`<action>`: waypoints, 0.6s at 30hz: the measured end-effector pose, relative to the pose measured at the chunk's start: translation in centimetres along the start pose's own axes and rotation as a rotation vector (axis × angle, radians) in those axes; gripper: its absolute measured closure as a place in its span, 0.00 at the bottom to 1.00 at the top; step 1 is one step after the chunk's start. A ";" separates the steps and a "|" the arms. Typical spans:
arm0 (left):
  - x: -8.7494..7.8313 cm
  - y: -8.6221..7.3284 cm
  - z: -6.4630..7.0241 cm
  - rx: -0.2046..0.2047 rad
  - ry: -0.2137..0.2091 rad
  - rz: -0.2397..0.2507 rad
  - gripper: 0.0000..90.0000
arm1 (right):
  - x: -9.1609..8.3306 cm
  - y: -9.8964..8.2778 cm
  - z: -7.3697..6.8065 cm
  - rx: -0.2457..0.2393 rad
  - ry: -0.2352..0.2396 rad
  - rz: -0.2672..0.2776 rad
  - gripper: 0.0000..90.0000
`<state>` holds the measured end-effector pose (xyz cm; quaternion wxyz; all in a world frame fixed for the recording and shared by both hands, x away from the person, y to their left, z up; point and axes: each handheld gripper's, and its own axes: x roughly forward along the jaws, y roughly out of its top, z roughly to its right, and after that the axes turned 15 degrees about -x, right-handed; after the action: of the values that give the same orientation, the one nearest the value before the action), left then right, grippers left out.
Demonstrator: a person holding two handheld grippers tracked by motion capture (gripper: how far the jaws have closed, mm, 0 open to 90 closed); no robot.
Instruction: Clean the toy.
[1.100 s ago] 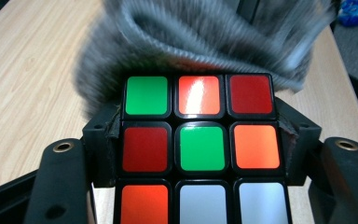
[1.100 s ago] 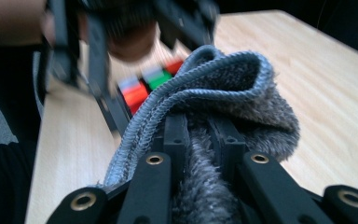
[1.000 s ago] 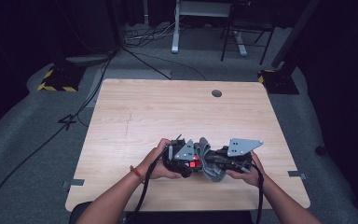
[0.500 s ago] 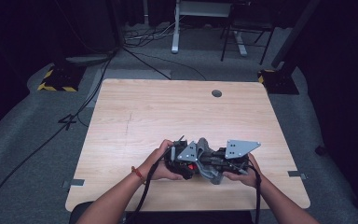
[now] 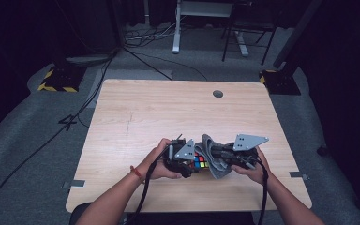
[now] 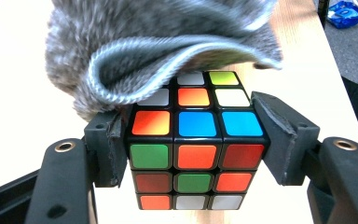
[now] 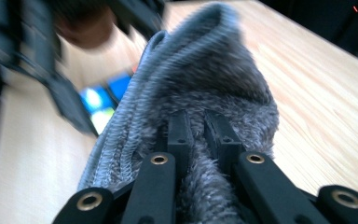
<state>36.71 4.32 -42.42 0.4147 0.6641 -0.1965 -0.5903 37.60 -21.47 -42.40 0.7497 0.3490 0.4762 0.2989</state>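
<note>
Draping the cube [image 6: 193, 140] — grey cloth [image 6: 163, 51] (hiding its top).

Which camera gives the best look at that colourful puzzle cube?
The left gripper view: the cube sits close and sharp between the jaws. The high view shows a small patch of stickers; the right gripper view shows blurred blue squares.

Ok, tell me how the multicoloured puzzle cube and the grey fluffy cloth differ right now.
The multicoloured puzzle cube is rigid, glossy and square-edged; the grey fluffy cloth is soft, matte and bunched. The cube sits clamped in the left tongs; the cloth is pinched in the right tongs and drapes over the cube's far edge. Both are gripped.
</note>
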 end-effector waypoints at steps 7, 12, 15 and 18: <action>-1.7 0.3 -0.2 -0.023 -0.024 0.096 0.38 | 1.4 -1.4 0.3 0.071 0.071 -0.026 0.92; -1.6 0.2 -0.4 -0.034 -0.016 0.110 0.38 | 1.2 -0.9 0.0 0.081 0.102 0.031 0.92; -1.3 0.0 -0.7 -0.054 -0.009 0.100 0.38 | 0.6 -0.6 0.3 0.096 0.092 0.067 0.93; -1.0 0.0 -0.6 -0.047 0.001 0.083 0.37 | 0.3 -0.2 0.2 0.097 0.092 0.100 0.93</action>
<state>37.02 5.31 -41.82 0.4543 0.6457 -0.2096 -0.5768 37.90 -21.43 -42.66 0.6933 0.3941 0.5061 0.3283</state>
